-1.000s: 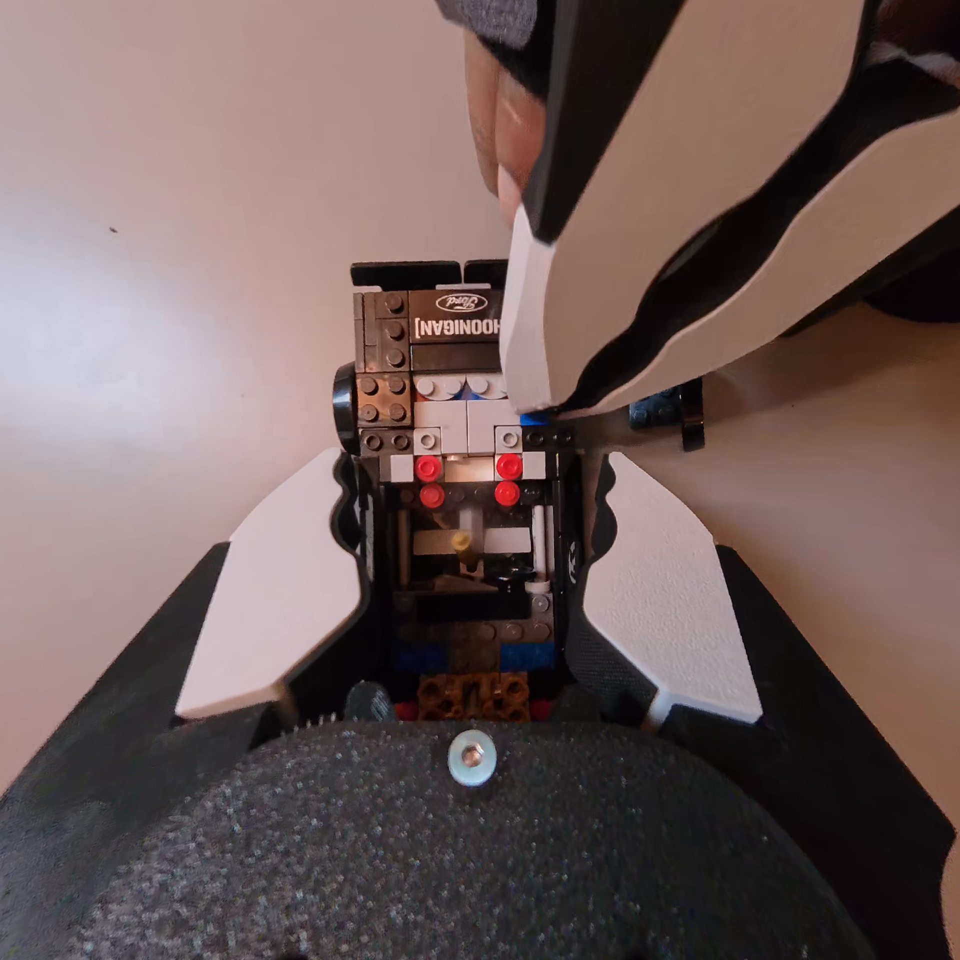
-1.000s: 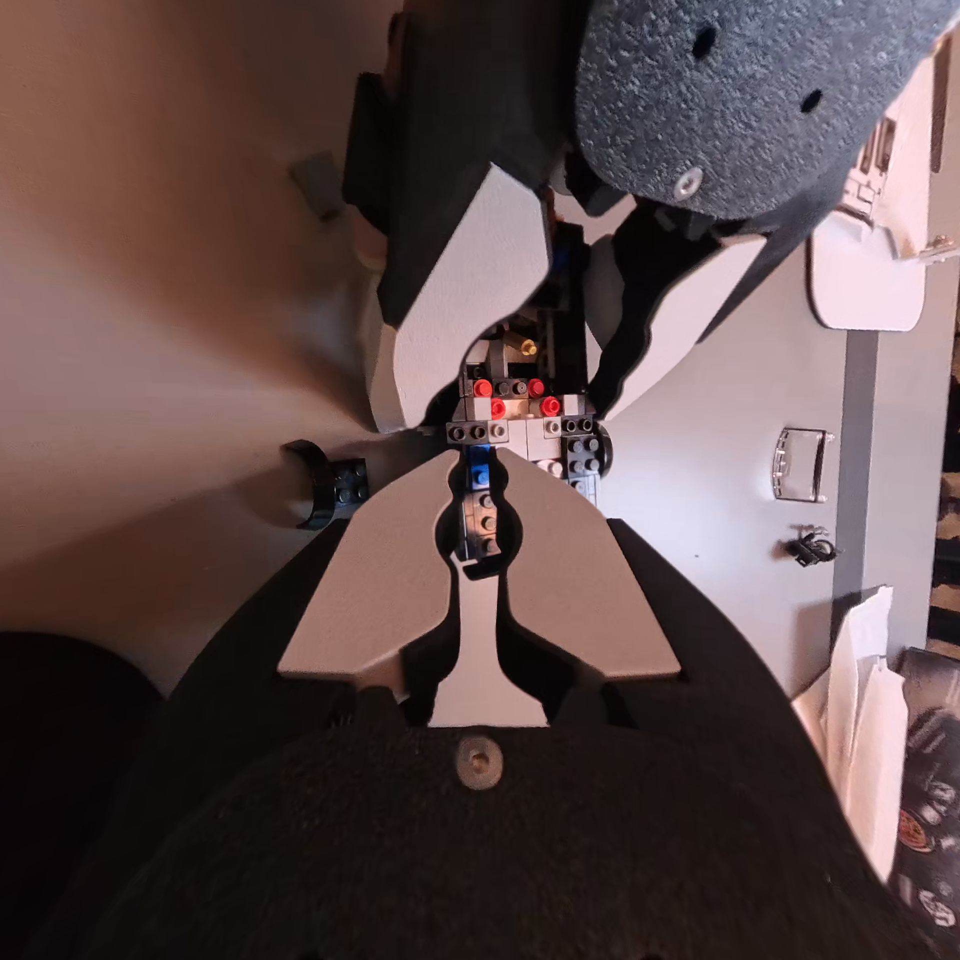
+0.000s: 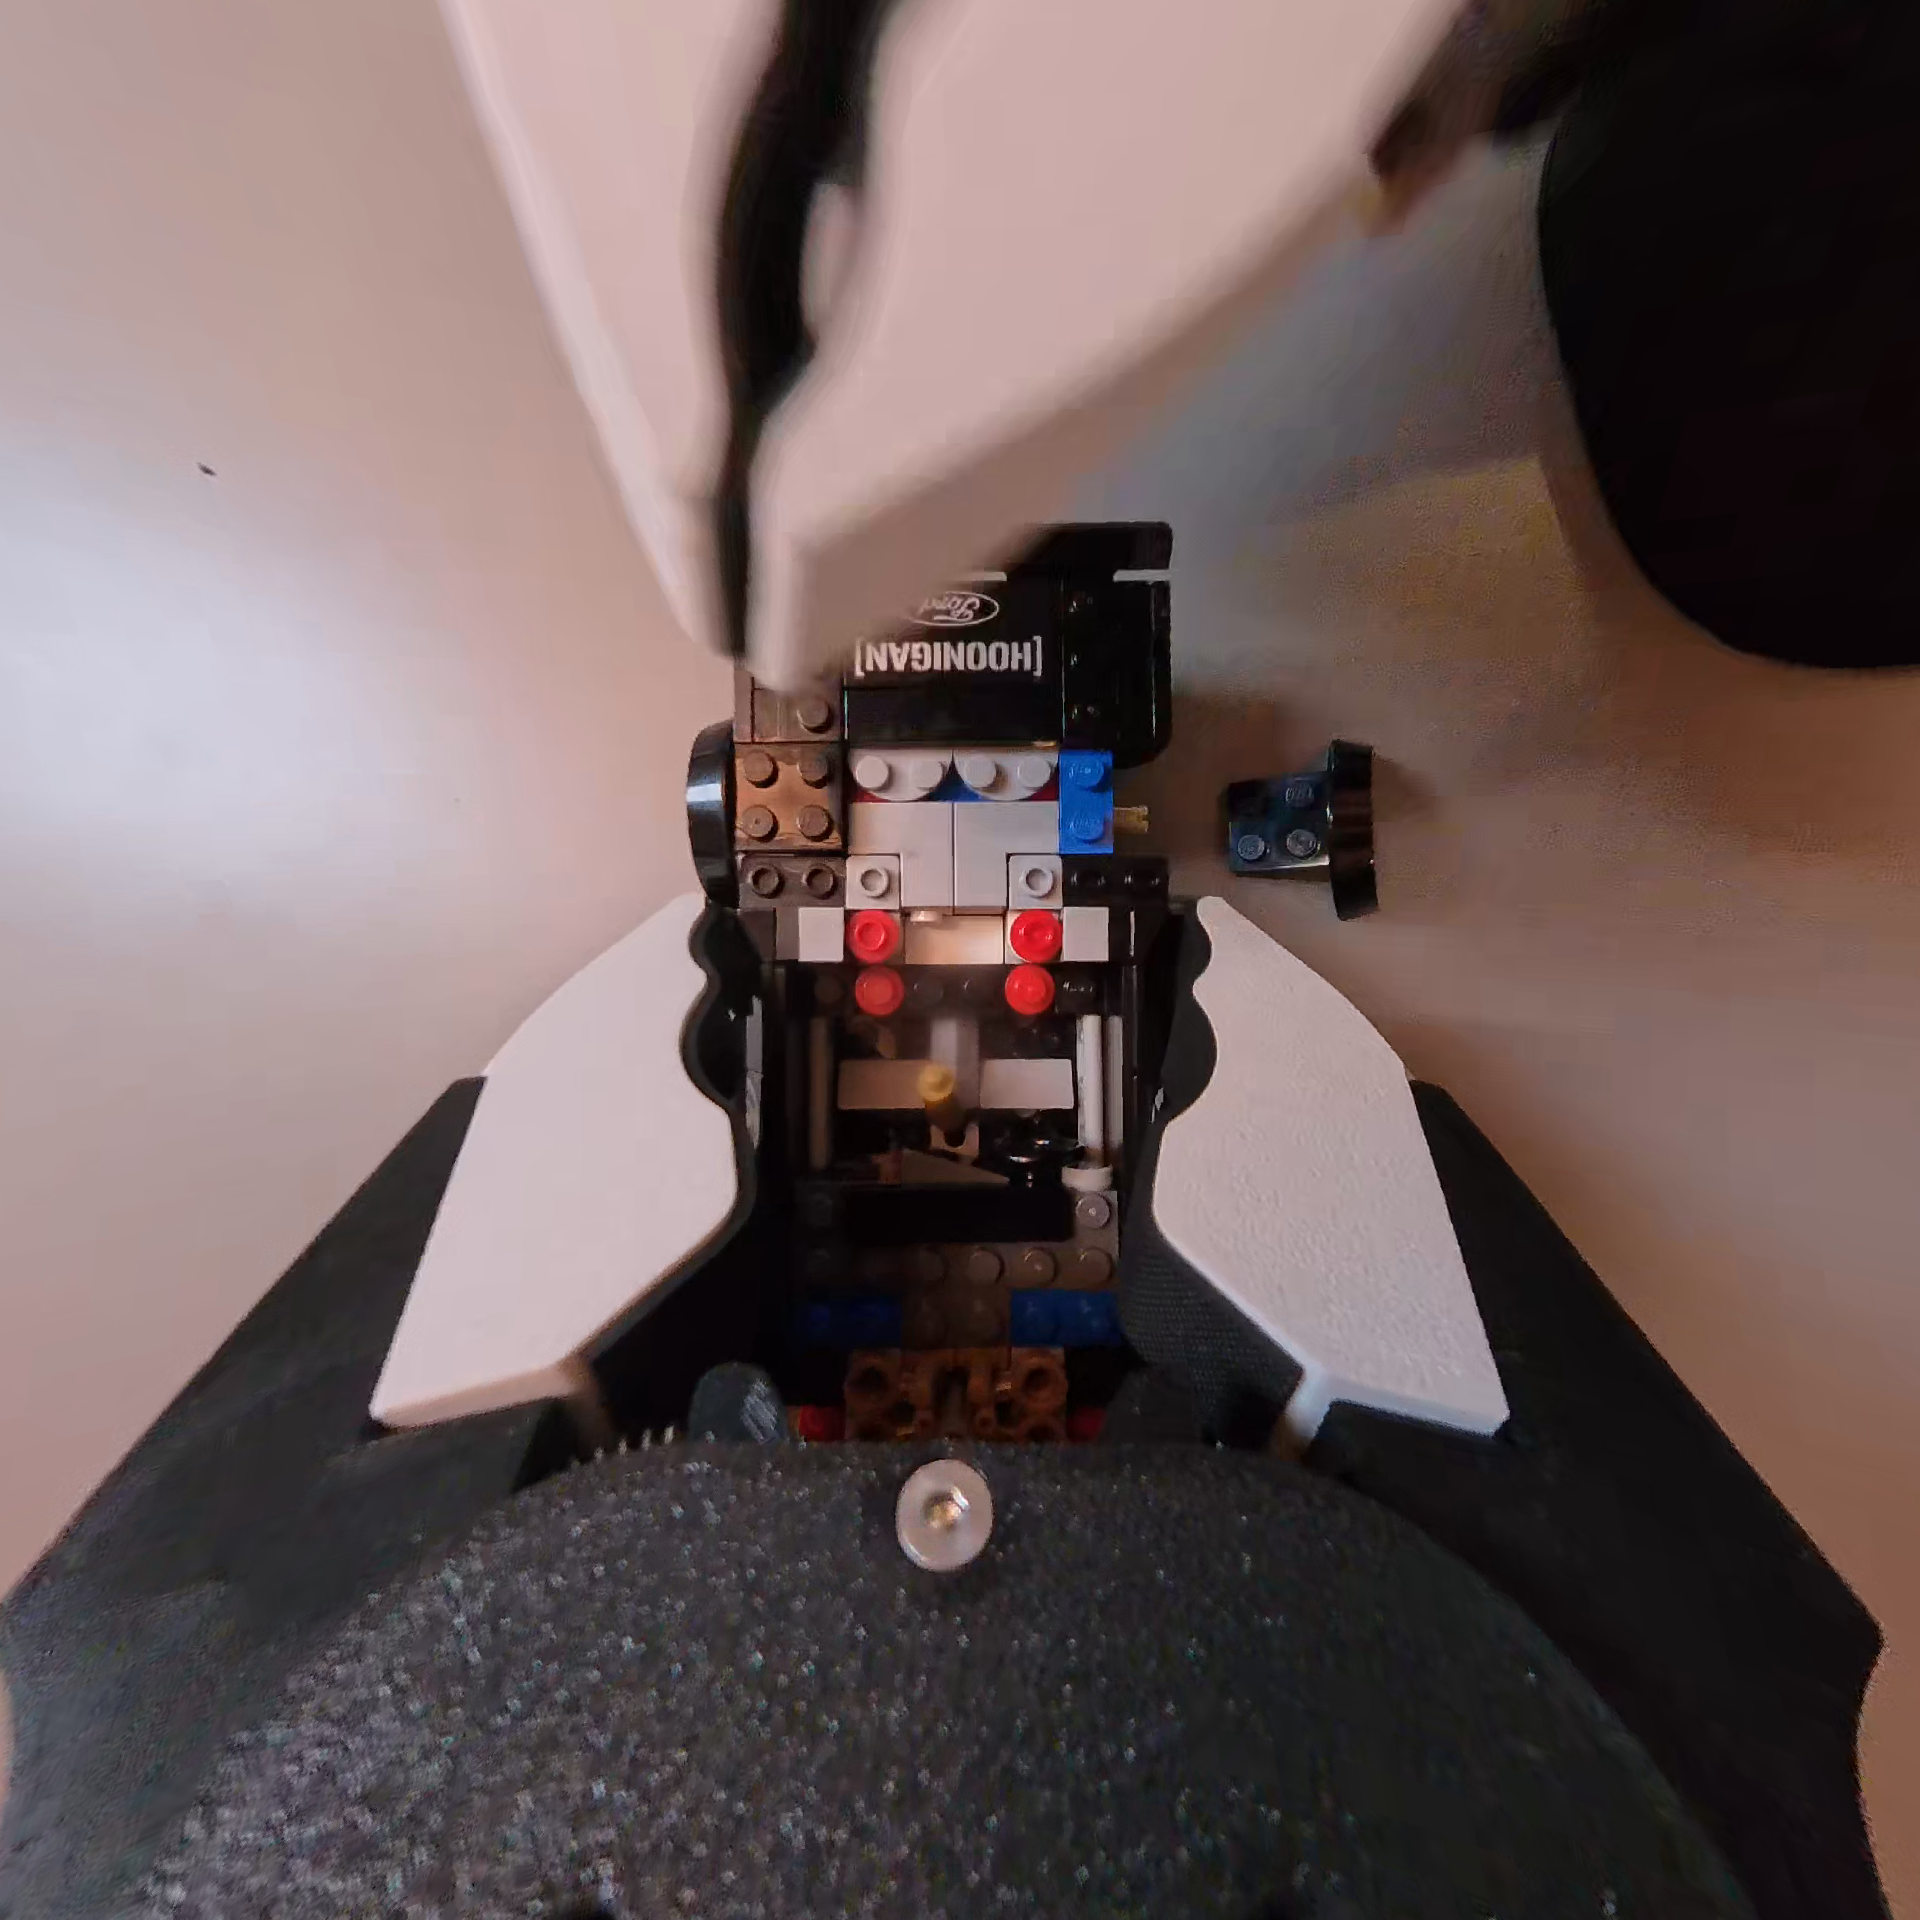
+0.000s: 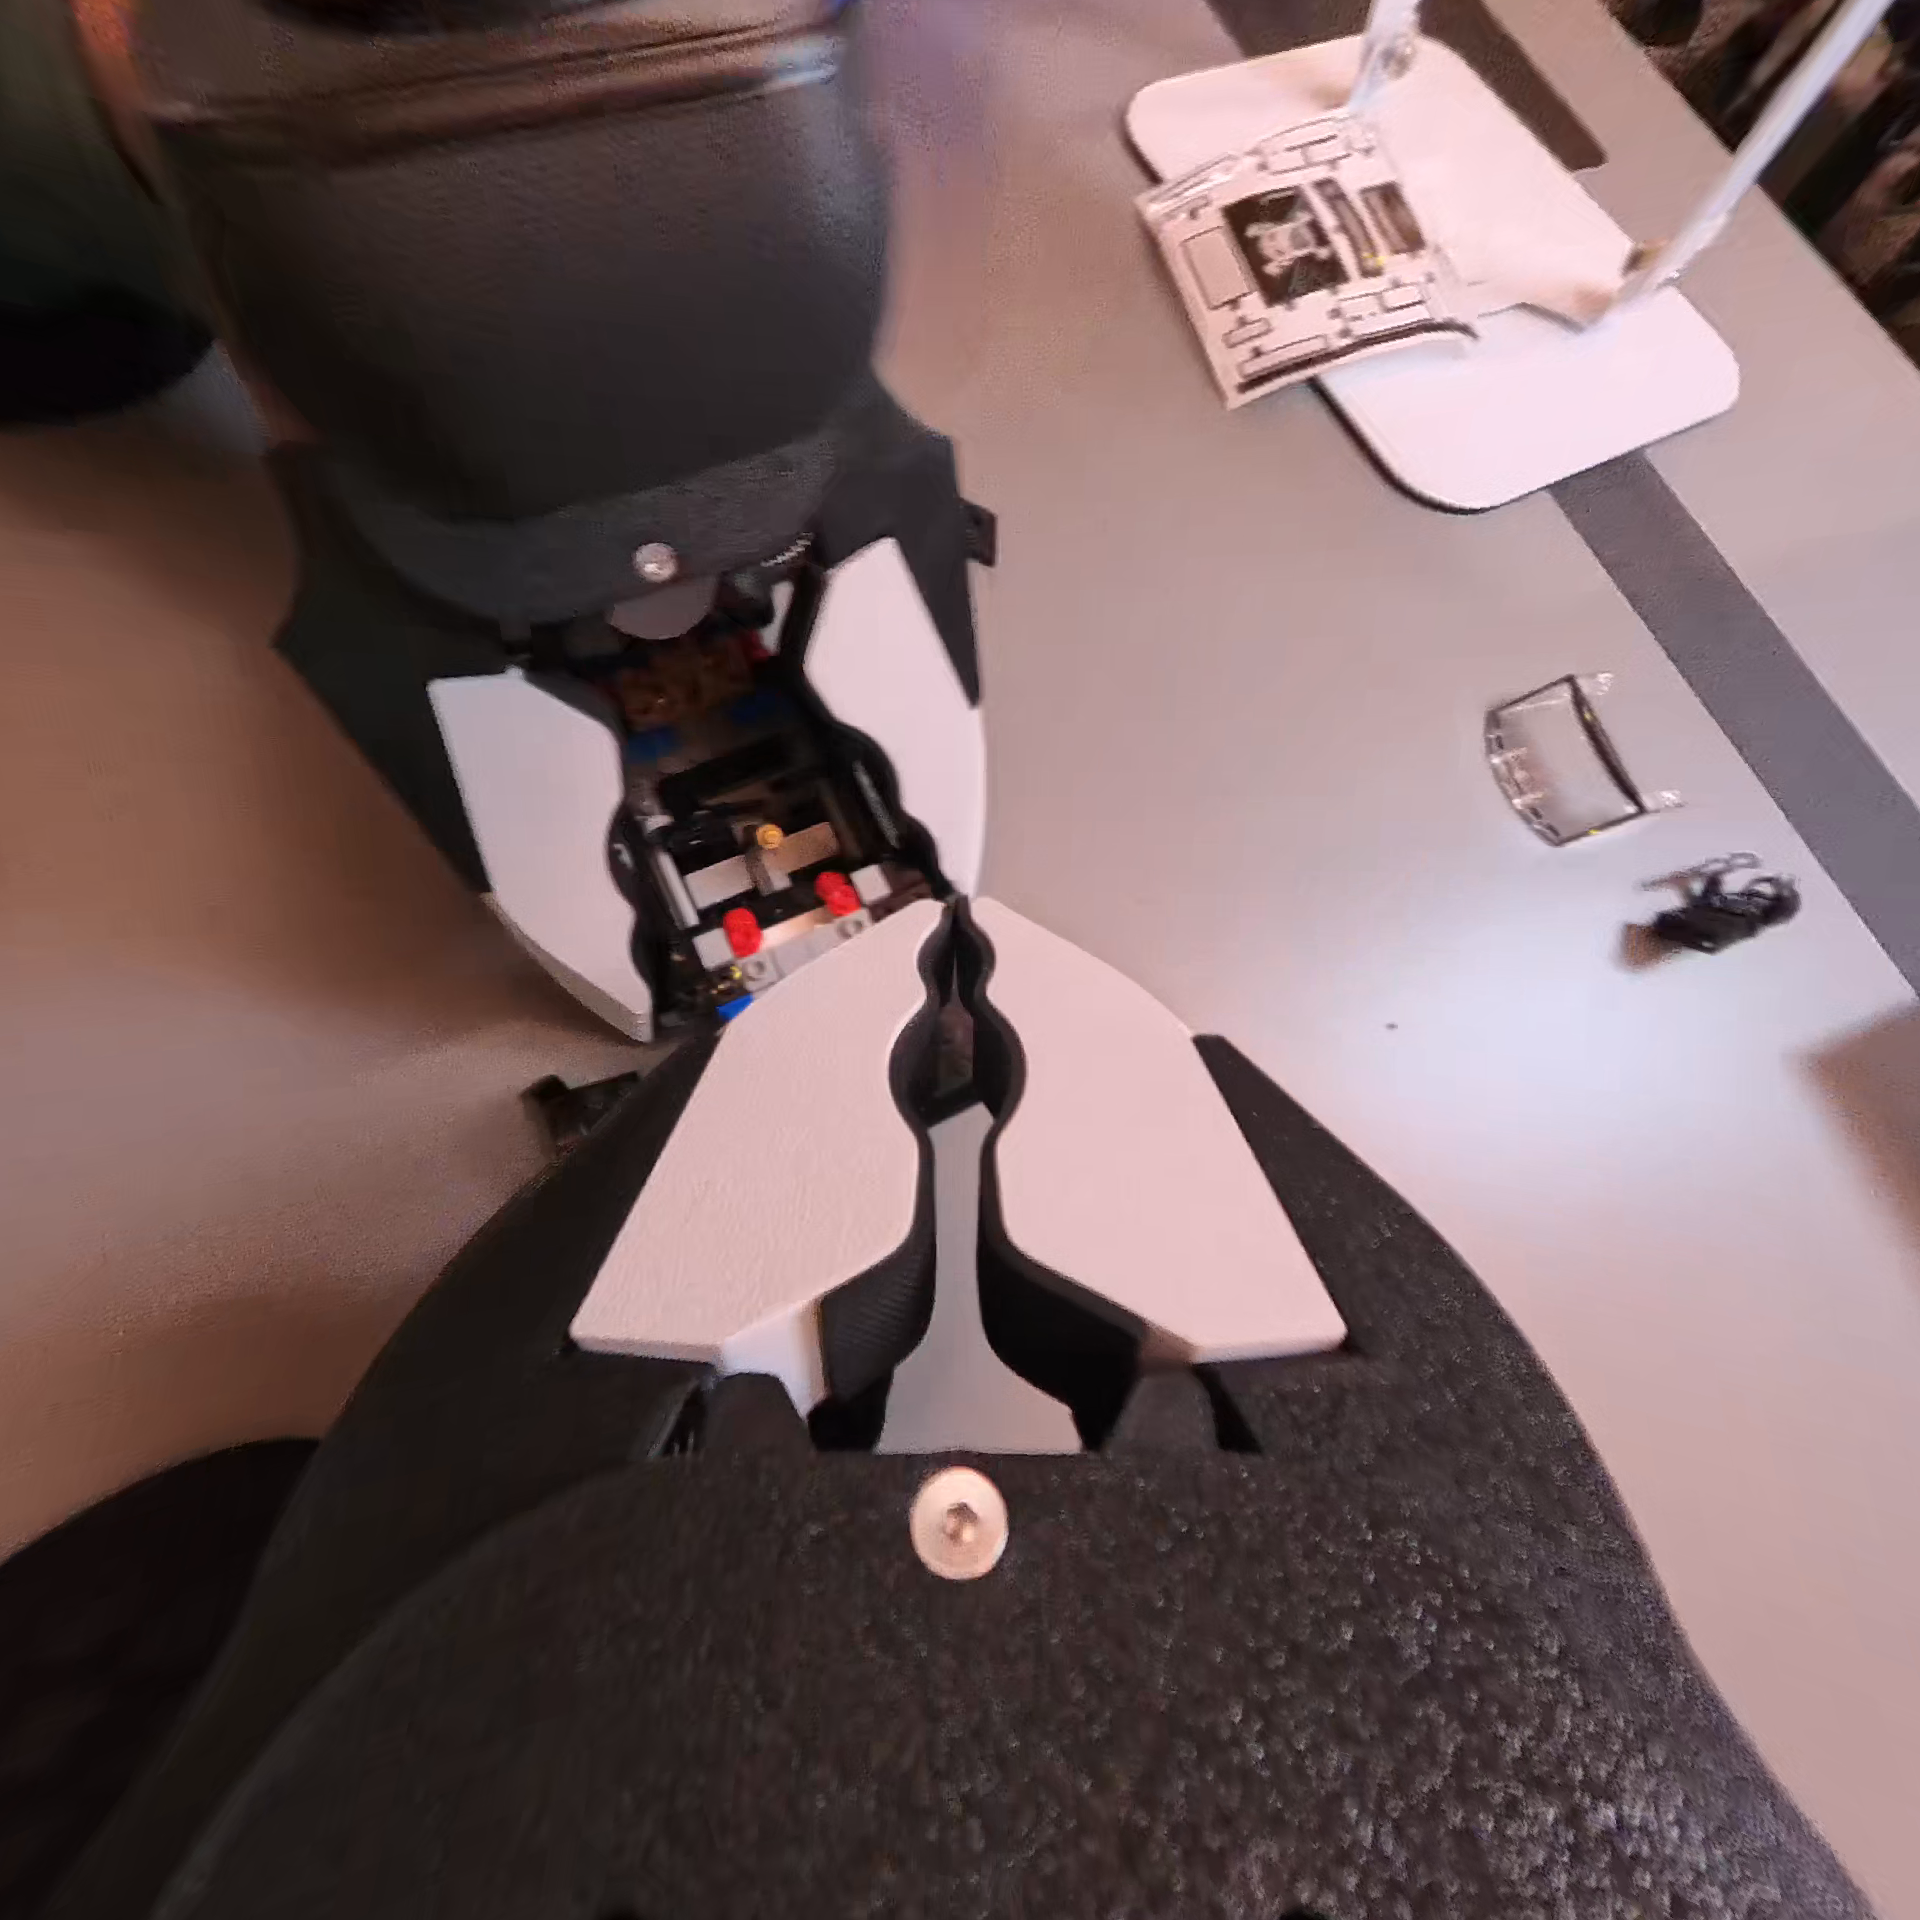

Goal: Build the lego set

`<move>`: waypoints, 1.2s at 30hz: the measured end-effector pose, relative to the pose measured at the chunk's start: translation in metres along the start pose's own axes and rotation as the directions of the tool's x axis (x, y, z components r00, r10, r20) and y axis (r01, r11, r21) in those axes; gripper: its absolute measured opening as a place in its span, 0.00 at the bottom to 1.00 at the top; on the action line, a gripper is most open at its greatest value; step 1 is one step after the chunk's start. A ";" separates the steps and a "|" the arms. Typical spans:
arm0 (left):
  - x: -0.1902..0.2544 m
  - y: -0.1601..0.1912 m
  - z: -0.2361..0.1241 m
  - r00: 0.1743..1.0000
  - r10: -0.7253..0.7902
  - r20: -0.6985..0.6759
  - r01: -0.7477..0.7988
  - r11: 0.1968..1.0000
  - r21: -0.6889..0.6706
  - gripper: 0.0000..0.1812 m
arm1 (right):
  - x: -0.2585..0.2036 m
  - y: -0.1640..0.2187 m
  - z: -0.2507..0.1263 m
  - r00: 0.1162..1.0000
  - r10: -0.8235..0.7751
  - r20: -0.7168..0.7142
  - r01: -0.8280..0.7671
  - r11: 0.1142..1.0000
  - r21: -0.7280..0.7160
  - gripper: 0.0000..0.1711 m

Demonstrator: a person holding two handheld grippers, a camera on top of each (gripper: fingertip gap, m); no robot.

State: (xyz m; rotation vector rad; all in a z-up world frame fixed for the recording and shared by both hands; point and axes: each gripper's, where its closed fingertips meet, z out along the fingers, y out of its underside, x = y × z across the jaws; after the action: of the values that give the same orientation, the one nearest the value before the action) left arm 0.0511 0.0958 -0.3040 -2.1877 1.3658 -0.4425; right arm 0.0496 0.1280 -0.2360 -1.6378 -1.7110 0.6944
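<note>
Left wrist view: right gripper [image 3: 743, 634] tilted over lego car [image 3: 951, 935].

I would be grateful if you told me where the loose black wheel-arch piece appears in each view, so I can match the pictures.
Left wrist view: loose black wheel-arch piece lies on the table, right of the Lego car.
Right wrist view: only a dark sliver shows at centre-left, beside the right gripper; probably the same piece.
Shared landmark: the car's red studs.
</note>
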 end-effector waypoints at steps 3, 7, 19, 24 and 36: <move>0.000 -0.002 -0.001 0.999 0.040 0.021 -0.040 0.999 -0.003 0.45 | 0.006 0.011 0.003 0.991 0.077 0.113 -0.073 0.996 -0.042 0.09; 0.001 -0.001 -0.002 0.998 0.053 0.021 -0.053 0.999 0.000 0.47 | 0.010 0.023 0.015 0.925 0.218 0.311 -0.187 0.974 -0.126 0.14; -0.002 0.004 -0.003 1.000 -0.003 -0.023 0.004 1.000 0.020 0.46 | -0.012 0.034 0.034 0.782 0.160 0.603 0.109 0.917 -0.384 0.15; -0.001 0.005 -0.004 1.000 0.012 -0.029 -0.011 1.000 0.018 0.44 | -0.012 0.031 0.035 0.791 0.153 0.592 0.103 0.921 -0.375 0.12; -0.002 0.005 -0.003 1.000 0.003 -0.024 -0.002 1.000 0.019 0.44 | -0.019 0.015 0.020 0.875 -0.006 0.484 0.111 0.976 -0.187 0.12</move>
State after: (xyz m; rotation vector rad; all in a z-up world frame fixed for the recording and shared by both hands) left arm 0.0447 0.0944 -0.3044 -2.1716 1.3714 -0.4800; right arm 0.0437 0.1116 -0.2625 -1.6331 -2.2460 0.9832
